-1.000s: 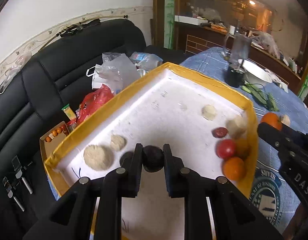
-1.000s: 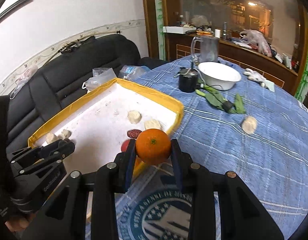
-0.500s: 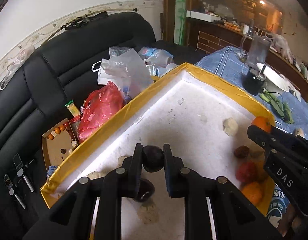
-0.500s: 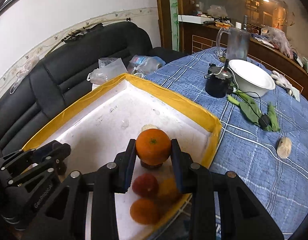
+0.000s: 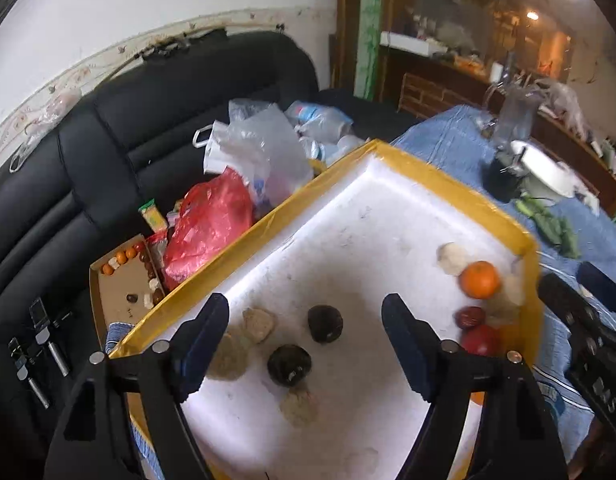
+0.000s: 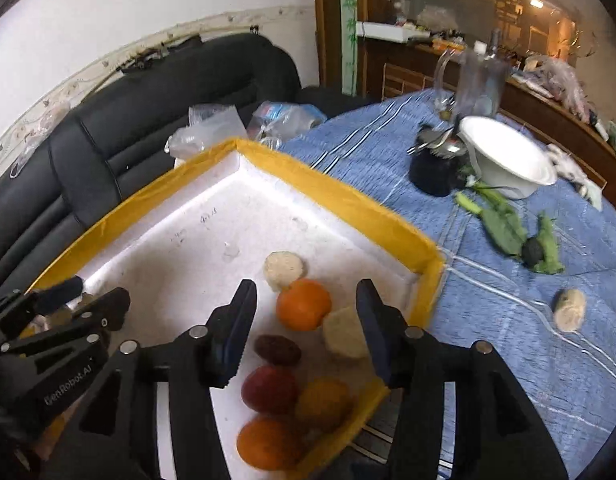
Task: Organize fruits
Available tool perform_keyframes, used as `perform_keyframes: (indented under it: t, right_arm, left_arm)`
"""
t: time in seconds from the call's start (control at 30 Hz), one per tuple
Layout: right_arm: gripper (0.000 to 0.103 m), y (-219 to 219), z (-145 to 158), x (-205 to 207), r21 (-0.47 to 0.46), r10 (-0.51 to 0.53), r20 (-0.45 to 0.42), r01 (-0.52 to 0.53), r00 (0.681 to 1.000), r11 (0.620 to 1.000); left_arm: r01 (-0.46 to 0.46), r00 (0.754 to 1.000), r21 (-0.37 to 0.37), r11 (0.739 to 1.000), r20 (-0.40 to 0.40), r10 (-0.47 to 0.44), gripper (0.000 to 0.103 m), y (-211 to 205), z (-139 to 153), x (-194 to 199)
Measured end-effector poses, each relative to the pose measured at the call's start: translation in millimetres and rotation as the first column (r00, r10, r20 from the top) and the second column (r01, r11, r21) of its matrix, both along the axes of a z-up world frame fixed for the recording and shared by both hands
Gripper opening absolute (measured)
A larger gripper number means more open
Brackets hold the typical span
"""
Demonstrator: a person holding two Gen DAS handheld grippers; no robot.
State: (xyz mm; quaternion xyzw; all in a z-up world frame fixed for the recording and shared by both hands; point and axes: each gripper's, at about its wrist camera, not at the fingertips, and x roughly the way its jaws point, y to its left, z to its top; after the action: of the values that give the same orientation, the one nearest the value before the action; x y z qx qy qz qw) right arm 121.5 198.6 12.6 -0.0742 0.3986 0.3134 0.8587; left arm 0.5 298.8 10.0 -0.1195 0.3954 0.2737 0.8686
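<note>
Right wrist view: the lowest orange fruit (image 6: pixel 263 442) and the yellowish fruit (image 6: pixel 323 402) beside it are blurred; outlines soft, kind not determinable. The red fruit (image 6: pixel 269 389) is partly covered by the near finger of the right gripper (image 6: pixel 305 312). The left gripper (image 6: pixel 73 304) is cut off at the left edge, and it hides the items behind it.

Left wrist view: the pale lump (image 5: pixel 227 356) at the near left is partly hidden behind a finger (image 5: pixel 203 336). The small items in the cardboard box (image 5: pixel 119 292) on the sofa are too small to identify. The far sideboard (image 5: pixel 460 60) is blurred.
</note>
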Motion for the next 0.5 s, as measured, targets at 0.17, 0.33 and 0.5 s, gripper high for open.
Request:
perform_keyframes:
  t: [0.17, 0.33, 0.5]
  right_arm:
    - [0.072, -38, 23, -23, 0.012, -0.033, 0.086, 0.033, 0.996, 0.999]
    - [0.103, -91, 38, -60, 0.026, -0.035, 0.154, 0.031, 0.988, 0.999]
    - [0.103, -130, 42, -99, 0.04, -0.003, 0.17, -0.004, 0.985, 0.999]
  left_arm:
    - [0.037, 0.999, 0.063, 0.997, 0.005, -0.037, 0.093, -26, 11, -13]
    - [0.051, 0.998, 0.077, 0.996, 0.039, -0.054, 0.102, -49, 18, -32]
    - [0.049, 0.998, 0.099, 0.994, 0.034, -0.053, 0.102, -63, 21, -45]
